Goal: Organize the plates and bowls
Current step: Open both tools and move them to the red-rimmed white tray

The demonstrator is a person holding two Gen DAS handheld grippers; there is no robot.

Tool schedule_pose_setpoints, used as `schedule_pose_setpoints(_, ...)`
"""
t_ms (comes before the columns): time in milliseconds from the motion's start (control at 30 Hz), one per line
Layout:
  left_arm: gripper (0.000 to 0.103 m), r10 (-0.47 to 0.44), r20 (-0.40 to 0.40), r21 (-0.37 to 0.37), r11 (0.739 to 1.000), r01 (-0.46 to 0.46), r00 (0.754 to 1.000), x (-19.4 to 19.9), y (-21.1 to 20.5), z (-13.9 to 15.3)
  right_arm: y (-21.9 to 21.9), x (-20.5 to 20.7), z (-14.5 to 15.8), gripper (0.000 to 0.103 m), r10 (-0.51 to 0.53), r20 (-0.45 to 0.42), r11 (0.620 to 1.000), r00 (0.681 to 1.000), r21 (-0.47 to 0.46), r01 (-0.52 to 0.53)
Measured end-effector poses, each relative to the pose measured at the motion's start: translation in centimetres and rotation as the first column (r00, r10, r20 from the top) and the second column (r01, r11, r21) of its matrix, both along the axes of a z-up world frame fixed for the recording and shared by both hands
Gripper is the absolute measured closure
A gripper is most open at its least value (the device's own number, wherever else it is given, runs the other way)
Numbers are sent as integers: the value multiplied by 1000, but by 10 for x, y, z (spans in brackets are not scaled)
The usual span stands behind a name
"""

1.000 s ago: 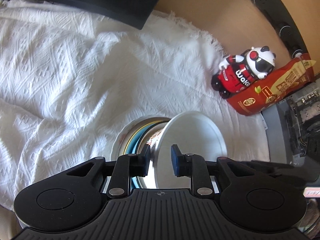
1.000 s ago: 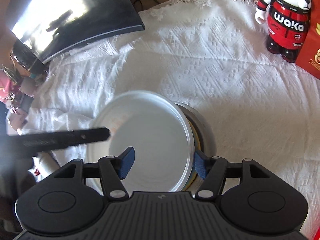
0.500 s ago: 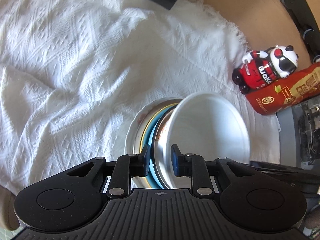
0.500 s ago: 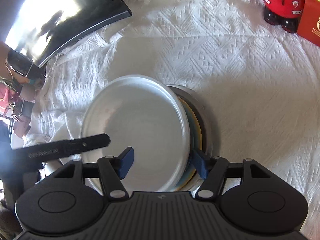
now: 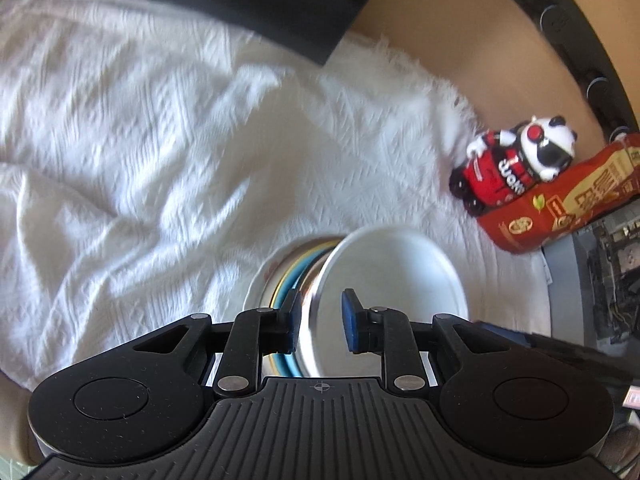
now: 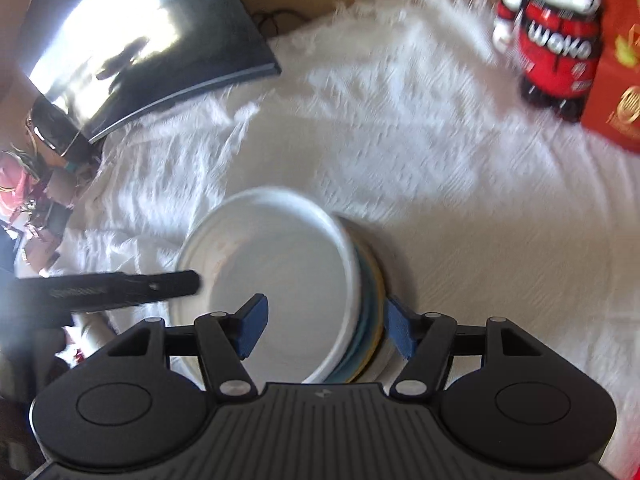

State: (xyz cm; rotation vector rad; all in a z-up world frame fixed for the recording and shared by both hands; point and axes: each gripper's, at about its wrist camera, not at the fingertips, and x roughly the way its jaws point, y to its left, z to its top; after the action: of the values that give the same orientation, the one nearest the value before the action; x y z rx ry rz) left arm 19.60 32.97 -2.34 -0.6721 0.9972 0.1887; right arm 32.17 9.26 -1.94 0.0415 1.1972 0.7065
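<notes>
A stack of plates is held on edge above the white cloth. A white plate faces right, with blue, yellow and white plates behind it. My left gripper is shut on the white plate's rim. In the right wrist view my right gripper spans the whole stack, its pads on the white plate and on the back plate. The left gripper's finger shows as a black bar at the left.
A white textured cloth covers the table. A red and black panda figure and a red box stand at the right. A dark monitor lies at the back left. Clutter sits at the far left.
Both grippers have moved with the plate stack, still on edge. The views shifted and blurred. The left gripper's pads stand a little further apart than half a second ago.
</notes>
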Motion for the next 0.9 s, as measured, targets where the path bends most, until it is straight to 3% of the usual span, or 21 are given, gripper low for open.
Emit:
schedule_pose_setpoints(133, 79, 15, 69, 70, 997, -20, 998, -1, -8, 29, -11, -3, 13, 38, -20, 69, 1000, 997, 25, 18)
schedule_pose_setpoints(267, 79, -13, 184, 174, 985, -19, 983, 1, -32, 62, -34, -11, 33, 38, -57, 191, 997, 980, 57, 47)
schedule_pose_setpoints(400, 79, -137, 264, 150, 984, 99, 955, 20, -75, 69, -71, -15, 43, 37, -121, 318, 993, 940, 40, 114)
schedule_pose_setpoints(600, 79, -345, 143, 86, 938, 336, 928, 70, -167, 21, -157, -15, 21, 35, -253, 374, 960, 892, -20, 280)
schedule_pose_setpoints(767, 79, -493, 35, -19, 869, 494, 869, 98, -244, -31, -237, -17, -11, 35, -352, 305, 917, 885, -76, 391)
schedule_pose_setpoints(900, 79, -572, -9, -95, 817, 568, 821, 111, -297, -58, -310, -29, -35, 35, -463, 253, 861, 850, -98, 498)
